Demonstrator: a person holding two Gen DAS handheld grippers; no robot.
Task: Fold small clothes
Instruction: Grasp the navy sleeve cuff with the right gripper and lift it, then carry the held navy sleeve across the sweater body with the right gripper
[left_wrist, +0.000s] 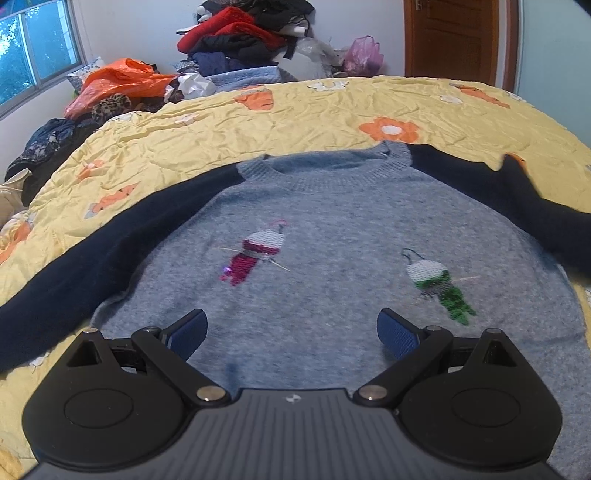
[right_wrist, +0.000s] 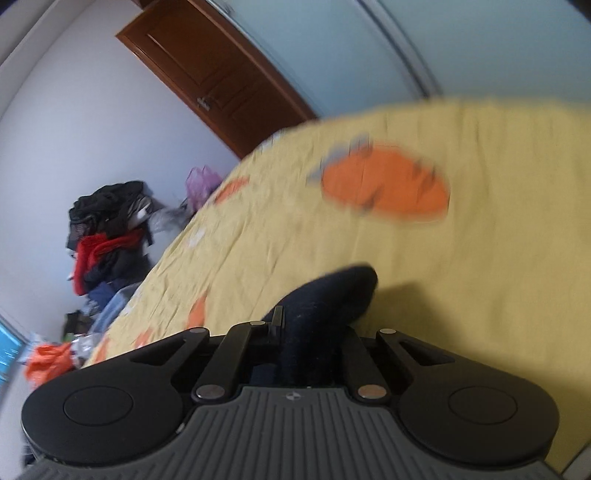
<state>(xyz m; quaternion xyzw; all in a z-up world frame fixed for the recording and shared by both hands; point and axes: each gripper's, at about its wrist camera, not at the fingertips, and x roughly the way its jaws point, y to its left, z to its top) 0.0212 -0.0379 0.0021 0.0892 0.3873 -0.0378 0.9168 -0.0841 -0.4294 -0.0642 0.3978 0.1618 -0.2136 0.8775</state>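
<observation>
the left gripper (left_wrist: 291, 332) is hovering over the lower front of the grey sweater (left_wrist: 332, 229), its blue pads (left_wrist: 397, 334) standing wide apart and holding nothing. the sweater is lying flat on the yellow flowered quilt (left_wrist: 295, 114). the right gripper (right_wrist: 306, 332) is clamping its jaws together on the end of the navy sleeve (right_wrist: 332, 295), lifted above the quilt.

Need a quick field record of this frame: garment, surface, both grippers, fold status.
garment: grey sweater with navy sleeves, spread flat, front up
surface: yellow flowered quilt on a bed
left gripper: open, over the sweater's lower part, holding nothing
right gripper: shut on the navy sleeve end
fold status: body not yet folded; one sleeve gripped
background: clothes pile by the wall, wooden door
</observation>
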